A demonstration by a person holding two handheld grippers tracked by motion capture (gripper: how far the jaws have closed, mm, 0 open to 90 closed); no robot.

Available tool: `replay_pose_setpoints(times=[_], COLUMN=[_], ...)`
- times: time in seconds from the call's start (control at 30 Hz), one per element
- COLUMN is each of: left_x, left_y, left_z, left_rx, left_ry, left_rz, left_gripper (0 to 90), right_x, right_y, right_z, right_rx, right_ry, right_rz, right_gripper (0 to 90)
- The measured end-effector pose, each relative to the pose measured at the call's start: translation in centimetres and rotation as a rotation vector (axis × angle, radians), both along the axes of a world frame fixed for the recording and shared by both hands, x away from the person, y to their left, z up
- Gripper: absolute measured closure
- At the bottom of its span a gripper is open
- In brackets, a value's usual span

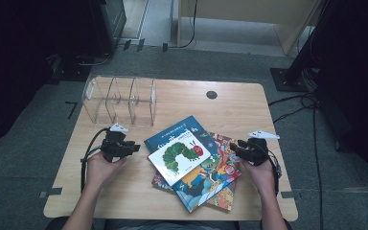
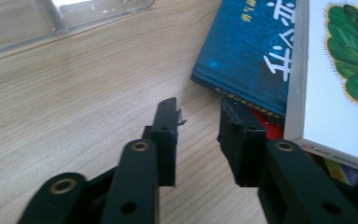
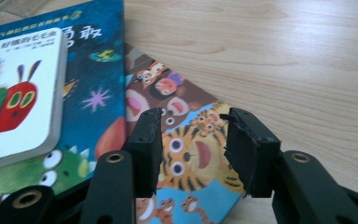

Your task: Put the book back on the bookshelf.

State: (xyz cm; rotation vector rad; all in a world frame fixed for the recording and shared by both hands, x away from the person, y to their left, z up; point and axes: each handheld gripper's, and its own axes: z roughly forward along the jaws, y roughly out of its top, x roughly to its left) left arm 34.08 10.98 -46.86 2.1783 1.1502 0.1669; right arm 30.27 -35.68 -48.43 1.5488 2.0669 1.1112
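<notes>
1. Forearms enter from the bottom of the high view; each hand holds a gripper over a light wood table [image 1: 124, 191].
2. L gripper [image 1: 133, 146] sits just left of a book pile, jaws pointing at it. In the left gripper view its jaws [image 2: 200, 135] stand part open, a narrow gap w/ nothing between them, only bare table under.
3. R gripper [image 1: 234, 147] is at the pile's right edge, aimed left. In the right gripper view its jaws [image 3: 191, 149] are part open too, nothing gripped; they hang over the tiger cover, not touching as far as I can tell.
4. Book pile, mid table towards the front edge: white caterpillar board book [image 1: 182, 155] on top, tilted.
5. Under it a dark blue book [image 1: 172, 134] w/ white characters; its corner pokes out close to the L jaw tips [image 2: 242, 56].
6. Below these a colourful tiger book [image 1: 215, 177], bottom right of the pile, plus one more book edge underneath, too hidden to read.
7. Clear plastic rack [image 1: 120, 100] w/ upright dividers stands at the table's far left, apart from the books.
8. Black grommet [image 1: 212, 95] in the tabletop near the far edge.
</notes>
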Motion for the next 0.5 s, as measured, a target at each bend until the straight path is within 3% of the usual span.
replay_pose_setpoints(times=[0.17,0.33,0.5], left_x=[0.0,0.1,0.4], left_y=[-0.6,-1.0,-1.6], left_z=[0.5,0.7,1.1], left_rx=[-0.017,-0.006,-0.044], left_ry=[-0.004,-0.009,0.006], left_rz=[-0.032,-0.058,-0.094], left_gripper=[76.1,83.2,86.2], right_x=[-0.9,-1.5,-2.0], right_y=[0.5,1.1,1.7], right_z=[0.1,0.1,0.1], right_rx=[0.006,0.007,0.033], right_ry=[-0.005,0.005,0.017], right_rz=[0.022,0.049,0.074], right_gripper=[61.0,63.6,71.0])
